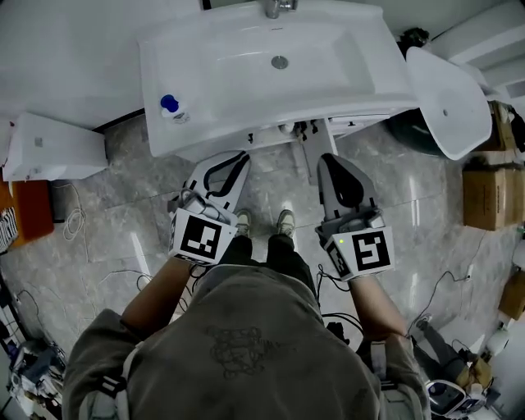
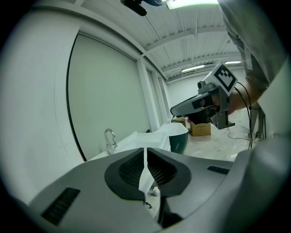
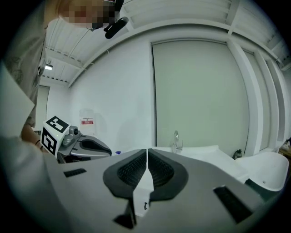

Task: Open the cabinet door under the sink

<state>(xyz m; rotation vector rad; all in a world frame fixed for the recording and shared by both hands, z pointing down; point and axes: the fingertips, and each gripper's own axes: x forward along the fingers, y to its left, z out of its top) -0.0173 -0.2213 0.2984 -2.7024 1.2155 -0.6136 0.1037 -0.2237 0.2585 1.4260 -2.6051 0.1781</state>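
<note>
- The left tool (image 1: 235,161) is held in the person's left hand, its grey jaws pointing at the front edge of the white rectangular ceramic sink (image 1: 344,66) and ending close to it.
- In the left gripper view its jaws are closed to a hairline slit, with nothing between them.
- The right tool (image 1: 333,161) is level with it, well to its right, and also aims at the sink front.
- In the right gripper view its jaws are pressed together in the same way and grip nothing.
- The cabinet door lies under the sink, almost wholly hidden by the basin in the head view. Only a narrow white strip of cabinet front (image 1: 357,125) shows just beyond the right tool's tips, and I cannot tell whether the door is shut.
- A chrome tap (image 1: 277,7) stands at the sink's back edge.
- A small blue-capped bottle (image 1: 171,106) sits on the sink's front left corner.
- A white oval basin (image 1: 447,98) rests on a dark green tub (image 2: 179,140) just right of the sink.
- A white box (image 1: 49,148) stands on the grey marble-patterned floor (image 1: 107,238) to the left of the sink.
- Brown cardboard boxes (image 1: 488,197) sit at the right edge.
- The person's pale shoes (image 1: 285,221) are planted between the two tools.
</note>
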